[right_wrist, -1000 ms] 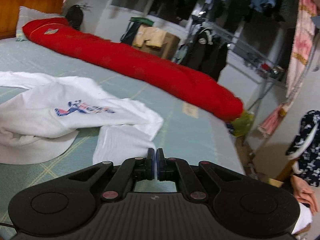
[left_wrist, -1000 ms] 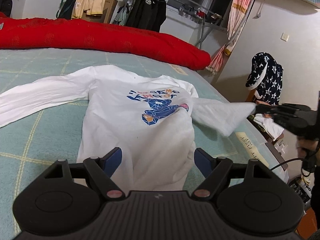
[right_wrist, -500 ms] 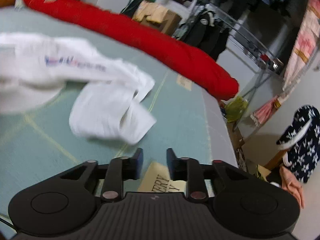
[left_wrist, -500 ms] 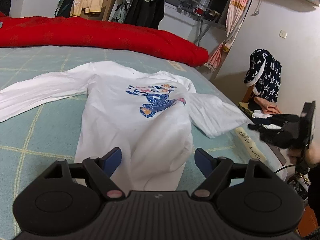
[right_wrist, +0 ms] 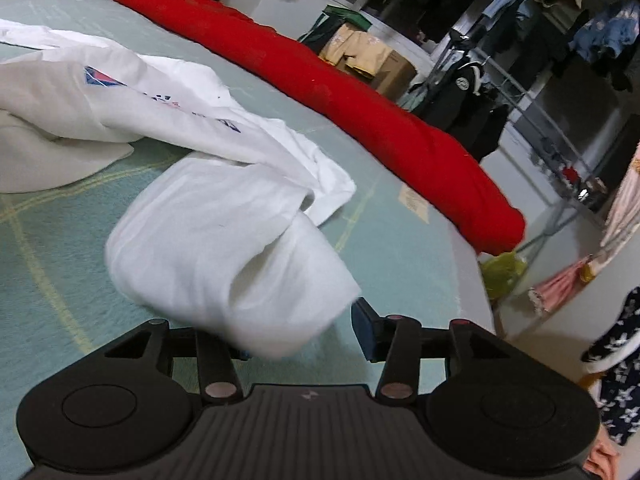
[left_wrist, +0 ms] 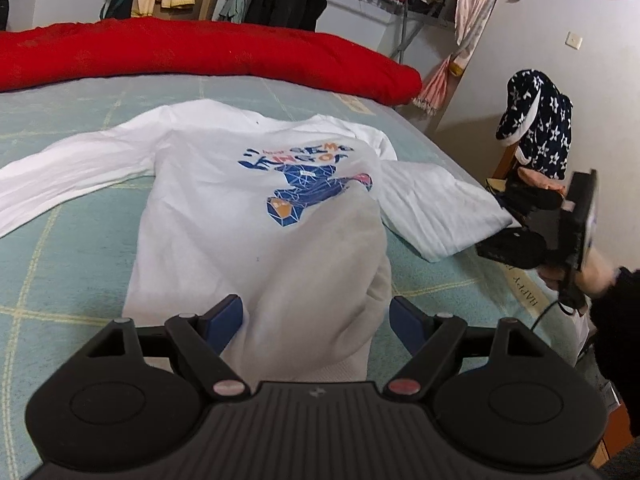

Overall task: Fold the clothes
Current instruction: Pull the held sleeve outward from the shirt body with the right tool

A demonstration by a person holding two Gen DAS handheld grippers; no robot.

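A white long-sleeved shirt (left_wrist: 248, 216) with a blue print lies face up on the green checked bed (left_wrist: 60, 280). Its left sleeve stretches out flat to the left. Low over the hem, my left gripper (left_wrist: 316, 320) is open, and the cloth lies loose between its blue pads (left_wrist: 224, 318). The right sleeve (right_wrist: 224, 248) lies bunched on the bed. My right gripper (right_wrist: 304, 332) sits at its cuff with jaws opening. The cuff rests between them and hides the left pad, while the right pad (right_wrist: 366, 330) stands clear of the cloth. In the left wrist view, a hand holds the right gripper (left_wrist: 520, 228) at the sleeve's end.
A rolled red duvet (left_wrist: 180, 52) runs along the far side of the bed. The bed's right edge (left_wrist: 520, 292) drops off beside the sleeve. Past it stands a chair with a navy star-print garment (left_wrist: 536, 128). Clothes racks (right_wrist: 500, 60) and a cardboard box (right_wrist: 372, 60) line the wall.
My right gripper held the sleeve's end up while shut on it. It has since sunk to the bed, the sleeve has dropped, and its jaws have parted. The left gripper edged forward over the hem.
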